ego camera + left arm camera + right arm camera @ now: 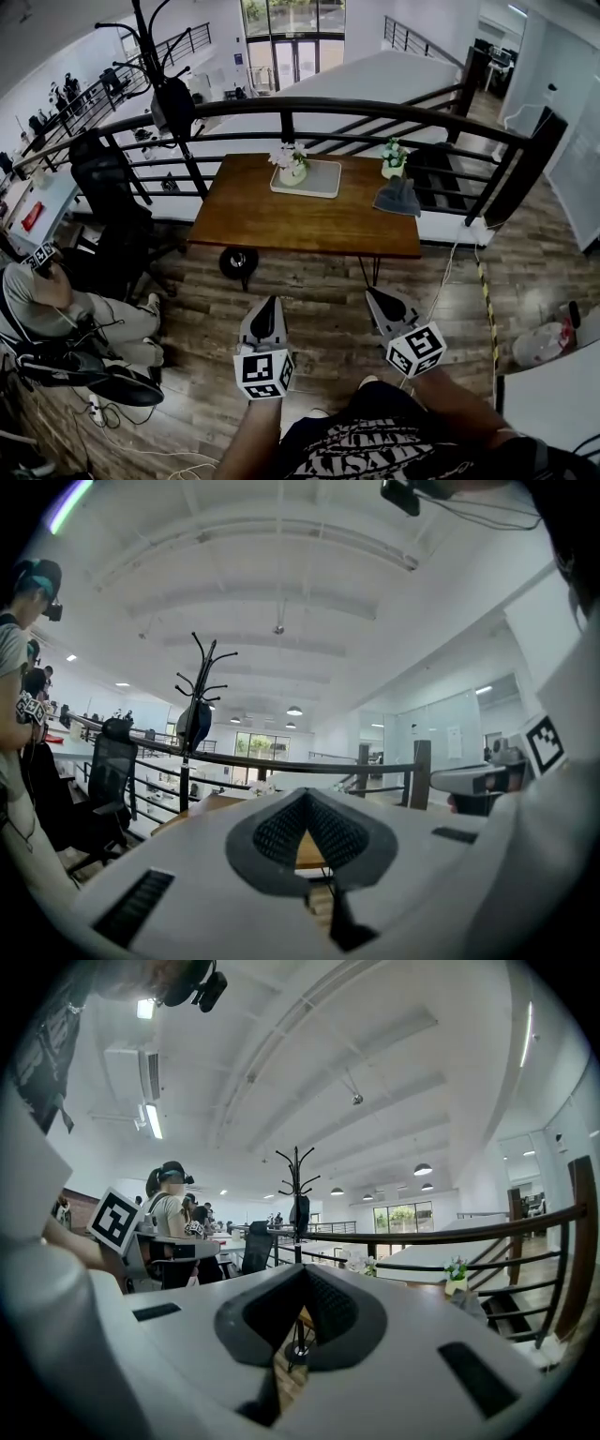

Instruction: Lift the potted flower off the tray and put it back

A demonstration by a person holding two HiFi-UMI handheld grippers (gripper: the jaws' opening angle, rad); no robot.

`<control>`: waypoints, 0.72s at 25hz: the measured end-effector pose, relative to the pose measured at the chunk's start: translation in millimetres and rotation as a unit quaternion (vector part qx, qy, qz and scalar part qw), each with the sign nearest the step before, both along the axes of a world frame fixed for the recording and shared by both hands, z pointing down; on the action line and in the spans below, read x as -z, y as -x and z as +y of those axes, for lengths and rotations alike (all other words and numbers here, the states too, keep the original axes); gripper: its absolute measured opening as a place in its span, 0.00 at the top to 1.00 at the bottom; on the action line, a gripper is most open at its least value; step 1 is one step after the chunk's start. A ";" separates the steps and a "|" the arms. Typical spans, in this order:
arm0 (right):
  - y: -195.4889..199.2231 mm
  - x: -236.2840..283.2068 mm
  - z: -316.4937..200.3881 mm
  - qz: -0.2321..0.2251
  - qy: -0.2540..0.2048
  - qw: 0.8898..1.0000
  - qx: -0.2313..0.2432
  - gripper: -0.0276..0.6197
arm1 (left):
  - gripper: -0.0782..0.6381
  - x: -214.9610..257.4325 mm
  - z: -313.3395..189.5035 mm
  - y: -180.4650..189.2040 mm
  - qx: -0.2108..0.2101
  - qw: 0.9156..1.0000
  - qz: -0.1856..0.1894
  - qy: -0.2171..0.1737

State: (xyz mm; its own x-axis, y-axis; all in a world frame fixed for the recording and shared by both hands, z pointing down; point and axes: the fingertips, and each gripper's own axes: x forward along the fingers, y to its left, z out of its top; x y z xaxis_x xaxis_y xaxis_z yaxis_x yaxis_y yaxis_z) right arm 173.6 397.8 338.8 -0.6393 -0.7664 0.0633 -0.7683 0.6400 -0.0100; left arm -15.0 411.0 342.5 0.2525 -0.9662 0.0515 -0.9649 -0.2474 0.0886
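While held level before the table (309, 220), left gripper (272, 302) clenched empty, right gripper (373, 294) likewise

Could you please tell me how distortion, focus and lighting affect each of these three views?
Head view: the fisheye lens bows the railing into an arc, while the wooden table is sharp and evenly lit. Left gripper view: the left gripper sits close to the lens and looks soft, and the corners are black. Right gripper view: a ceiling strip light glares, and the right gripper is likewise blurred.
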 end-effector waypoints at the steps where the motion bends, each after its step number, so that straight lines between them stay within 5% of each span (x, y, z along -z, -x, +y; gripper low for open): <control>1: 1.6 -0.7 -3.1 0.001 0.001 1.000 -0.001 0.97 | 0.88 1.3 -2.6 2.8 -0.001 1.000 0.001 -0.006; 18: 13.9 -26.6 -153.6 -0.022 0.029 0.999 0.024 0.97 | 0.88 -49.2 -132.4 21.6 0.014 0.997 -0.003 0.071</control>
State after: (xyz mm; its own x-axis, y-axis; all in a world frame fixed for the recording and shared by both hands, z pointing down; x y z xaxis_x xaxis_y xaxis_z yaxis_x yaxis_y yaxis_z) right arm 159.7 244.1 365.4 -0.6777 -0.7312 0.0777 -0.7353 0.6730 -0.0800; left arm -36.6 278.5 391.7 0.2244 -0.9558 0.1900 -0.9718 -0.2052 0.1159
